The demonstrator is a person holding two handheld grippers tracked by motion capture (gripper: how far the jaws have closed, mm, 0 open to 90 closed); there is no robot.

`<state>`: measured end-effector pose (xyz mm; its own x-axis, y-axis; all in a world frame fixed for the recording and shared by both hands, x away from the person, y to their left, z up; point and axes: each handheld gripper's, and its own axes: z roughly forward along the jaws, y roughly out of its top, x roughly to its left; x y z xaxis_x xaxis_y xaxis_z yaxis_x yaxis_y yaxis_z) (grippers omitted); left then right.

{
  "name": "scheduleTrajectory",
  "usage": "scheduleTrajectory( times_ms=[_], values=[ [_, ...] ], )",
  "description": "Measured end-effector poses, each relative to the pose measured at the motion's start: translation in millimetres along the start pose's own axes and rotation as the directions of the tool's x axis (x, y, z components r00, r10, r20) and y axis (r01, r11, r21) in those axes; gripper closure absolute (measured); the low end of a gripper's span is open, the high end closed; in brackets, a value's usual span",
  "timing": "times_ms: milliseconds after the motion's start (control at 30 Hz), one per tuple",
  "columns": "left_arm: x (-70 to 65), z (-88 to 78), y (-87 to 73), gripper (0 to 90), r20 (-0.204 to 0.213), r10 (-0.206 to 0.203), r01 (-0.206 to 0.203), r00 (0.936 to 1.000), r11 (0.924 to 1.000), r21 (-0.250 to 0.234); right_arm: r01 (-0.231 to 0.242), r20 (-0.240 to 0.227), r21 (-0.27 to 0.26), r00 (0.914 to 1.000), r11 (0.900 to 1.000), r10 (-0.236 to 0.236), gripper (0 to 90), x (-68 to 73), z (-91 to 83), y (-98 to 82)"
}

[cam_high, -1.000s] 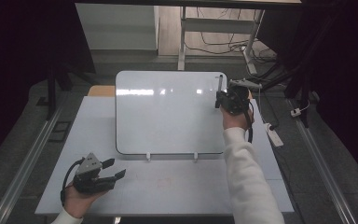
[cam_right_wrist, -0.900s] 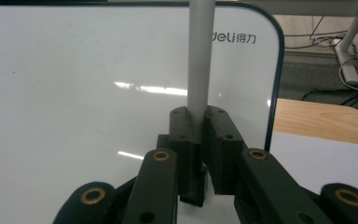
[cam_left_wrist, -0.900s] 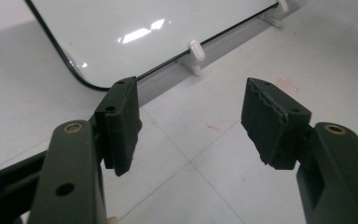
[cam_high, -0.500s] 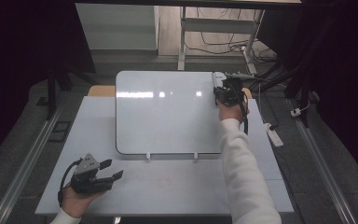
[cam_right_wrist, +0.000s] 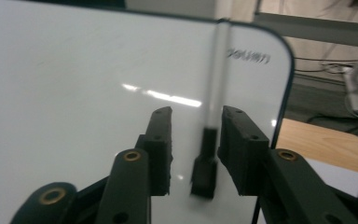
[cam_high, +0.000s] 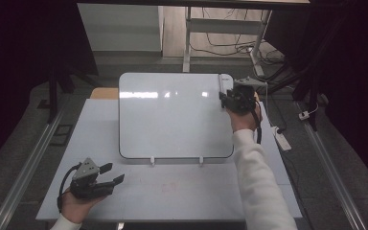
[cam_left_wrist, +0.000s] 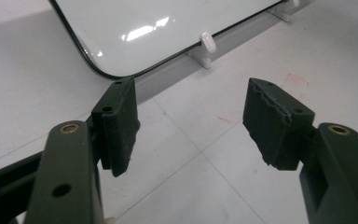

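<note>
Left gripper [cam_high: 106,175] low at near left, fingers apart, right gripper [cam_high: 226,97] reaching far, fingers just opening.

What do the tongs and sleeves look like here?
Both tongs, left and right, are black two-jaw units with brass-ringed holes, serrated pads and trailing black cables. The left carries a grey three-cornered plate. The person wears white long sleeves.

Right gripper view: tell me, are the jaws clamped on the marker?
No. The right gripper has just been opening, and the marker lies on the whiteboard between its jaws with a gap on each side.
</note>
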<state>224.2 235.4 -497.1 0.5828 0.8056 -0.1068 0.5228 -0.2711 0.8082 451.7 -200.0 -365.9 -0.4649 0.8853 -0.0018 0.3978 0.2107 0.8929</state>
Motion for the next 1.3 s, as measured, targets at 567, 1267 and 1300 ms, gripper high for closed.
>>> scheduleTrajectory(
  times_ms=[567,1267,1300],
  values=[
    [2.1,5.2,-2.0,33.7,0.016,0.016,-0.015,0.9998,0.9999,-0.002,0.106,-0.29,-0.064,0.9495,0.992,-0.121,52.1,10.5,-93.0,-109.6],
    [-0.1,11.9,-0.6,31.1,0.03,0.039,-0.039,0.9988,0.9992,0.009,0.148,-0.253,-0.031,0.9556,0.989,-0.151,51.3,-12.5,-109.5,-193.6],
    [-0.2,11.9,-0.6,31.1,0.029,0.038,-0.039,0.9988,0.9992,0.009,0.151,-0.253,-0.032,0.9551,0.988,-0.154,51.2,-12.3,-109.4,-193.7]
  ],
)
